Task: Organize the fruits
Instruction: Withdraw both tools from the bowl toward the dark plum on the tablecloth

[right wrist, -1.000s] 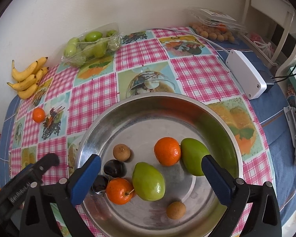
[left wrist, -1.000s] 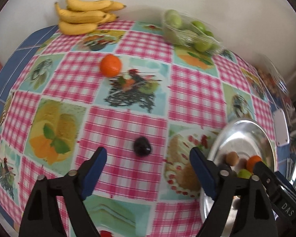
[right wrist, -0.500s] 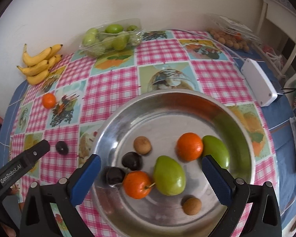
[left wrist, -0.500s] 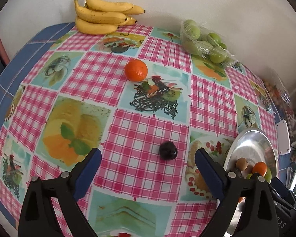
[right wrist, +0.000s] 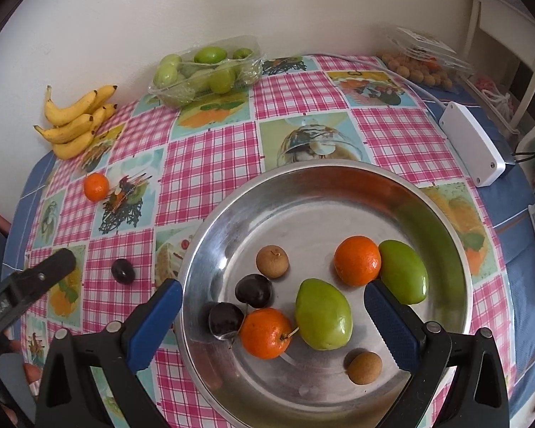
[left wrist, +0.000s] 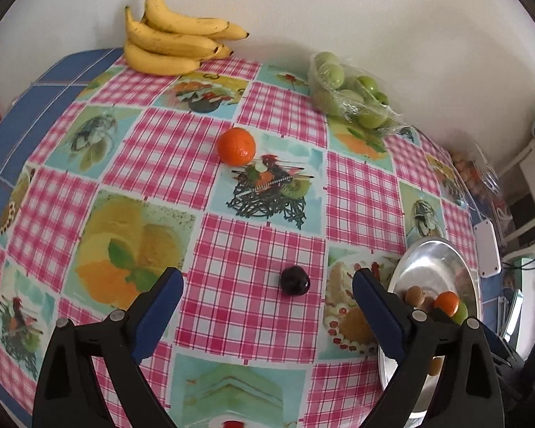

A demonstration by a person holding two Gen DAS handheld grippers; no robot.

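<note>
Dark purple, almost black, a small round plum (left wrist: 295, 280) lies alone on the pink checked tabletop (left wrist: 253, 235), ahead of the left gripper (left wrist: 267, 296) and a little right of the midline between its blue-padded fingers (left wrist: 160, 306). The jaws are spread wide and hold nothing. Just to the right of the plum sits a wide, shallow steel bowl (right wrist: 232, 214).

The right gripper (right wrist: 273, 312) hovers above that bowl, its jaws also spread and empty. Inside the bowl lie two more dark plums (right wrist: 253, 290), two orange mandarins (right wrist: 357, 260), two green oval fruits (right wrist: 322, 314) and two small brown round longans (right wrist: 272, 256).

Farther out, one loose orange mandarin (left wrist: 236, 145) rests on the tabletop, well apart from the bowl. Against the wall lie a bunch of yellow bananas (left wrist: 174, 44) and a clear plastic tray of green fruit (left wrist: 349, 96). A white plastic box (right wrist: 472, 144) with a cable sits at the right edge of the tabletop.

The step in hand appears to be gathering loose fruit into the bowl, with the lone plum the likely next pick. That would call for lowering the left gripper, centring the plum between the pads and closing gently, since a round fruit can roll away.
</note>
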